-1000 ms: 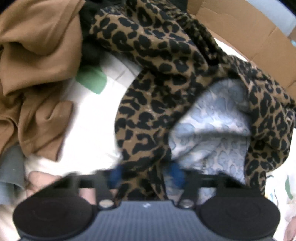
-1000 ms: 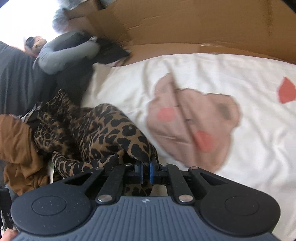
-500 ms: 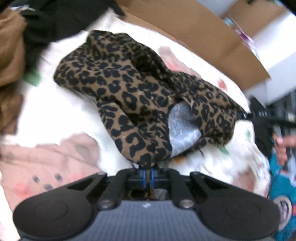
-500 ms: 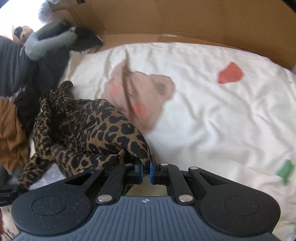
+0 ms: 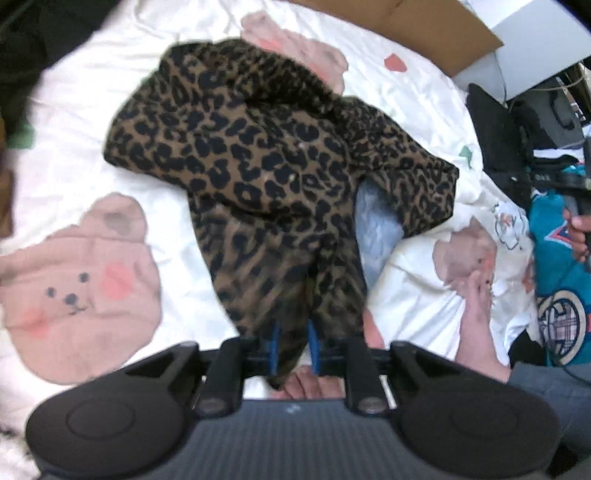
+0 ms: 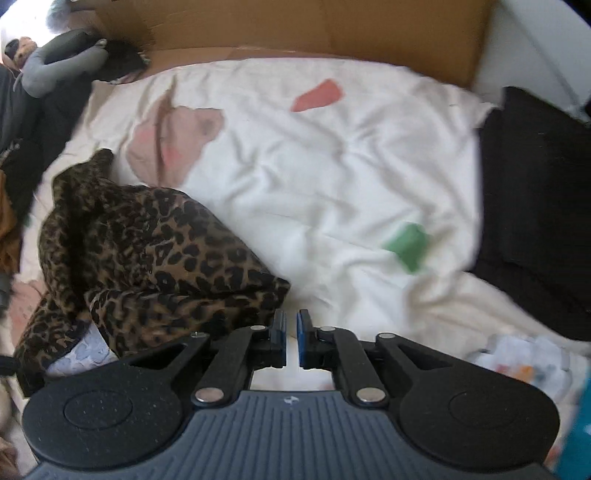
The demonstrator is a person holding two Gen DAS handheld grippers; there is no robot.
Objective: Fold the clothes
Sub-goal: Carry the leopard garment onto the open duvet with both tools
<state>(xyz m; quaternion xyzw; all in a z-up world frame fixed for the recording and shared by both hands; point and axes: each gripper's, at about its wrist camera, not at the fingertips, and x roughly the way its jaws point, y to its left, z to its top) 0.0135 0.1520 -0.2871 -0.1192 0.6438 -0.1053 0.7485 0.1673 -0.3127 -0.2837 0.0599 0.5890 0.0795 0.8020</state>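
White bedsheet (image 5: 92, 122) under crumpled leopard-print garment (image 5: 258, 158)

The leopard-print garment (image 5: 266, 155) lies crumpled on the bedsheet (image 5: 92, 122), left of centre in the right wrist view. One end of it hangs between the fingers of the left gripper (image 5: 293, 345), whose jaws are opening. The right gripper (image 6: 291, 332) sits just right of the garment's edge. A cardboard sheet (image 6: 332, 26) stands behind the bed. A dark cushion (image 6: 535, 206) lies on the bed's right side. Other clothes (image 6: 22, 122) are piled at the left.
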